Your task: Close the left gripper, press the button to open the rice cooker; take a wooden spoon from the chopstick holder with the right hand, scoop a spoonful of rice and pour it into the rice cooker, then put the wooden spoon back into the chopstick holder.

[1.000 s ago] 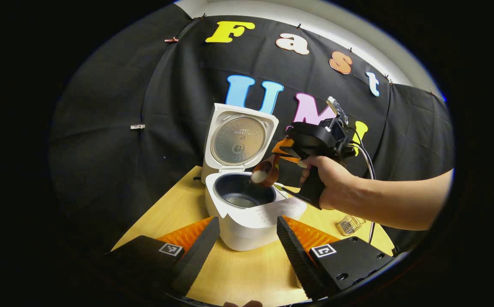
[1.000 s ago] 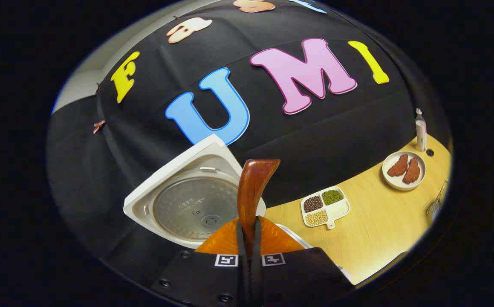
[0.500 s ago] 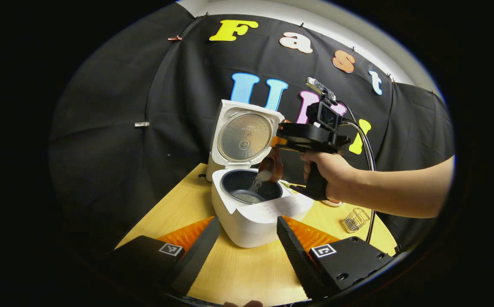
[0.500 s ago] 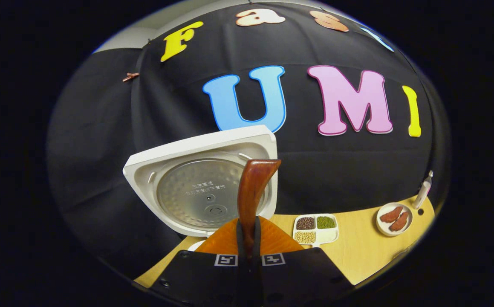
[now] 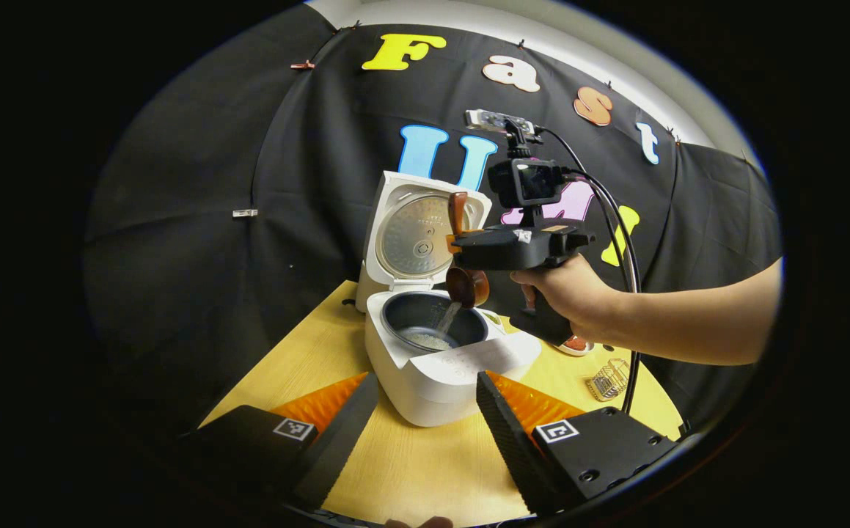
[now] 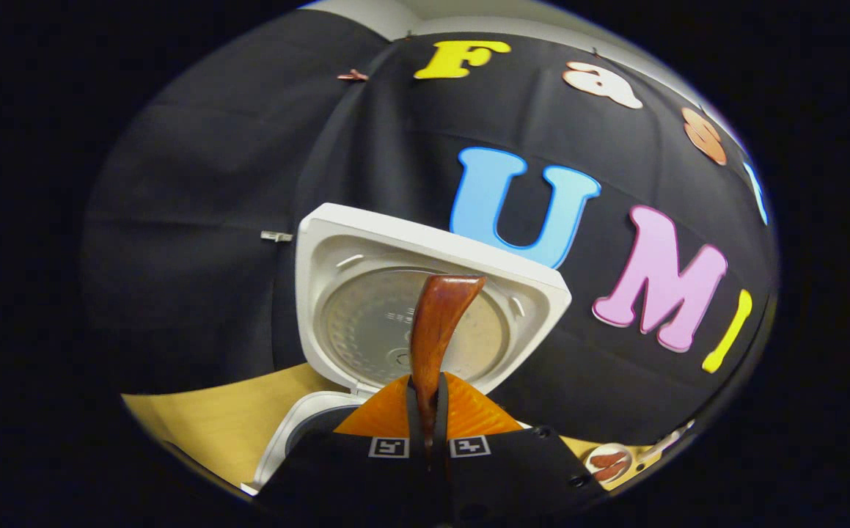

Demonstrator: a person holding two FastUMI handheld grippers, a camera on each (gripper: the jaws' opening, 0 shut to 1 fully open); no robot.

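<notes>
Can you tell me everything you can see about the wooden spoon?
The glossy reddish-brown wooden spoon is clamped by its curved handle in the right gripper. Its round bowl is tipped down above the open white rice cooker, and white rice streams from it into the dark inner pot. Only the gripper touches it.

A pale wooden surface [image 5: 425, 469] stood before the booth's black cloth wall [image 5: 190, 220], which was held up along its top edge by small clips [image 5: 298, 66]. A small round white plate [image 6: 609, 463] carrying reddish-brown pieces sat at the surface's far edge, close to the cloth. Above the cloth a strip of light-coloured room wall [image 5: 469, 15] showed.
</notes>
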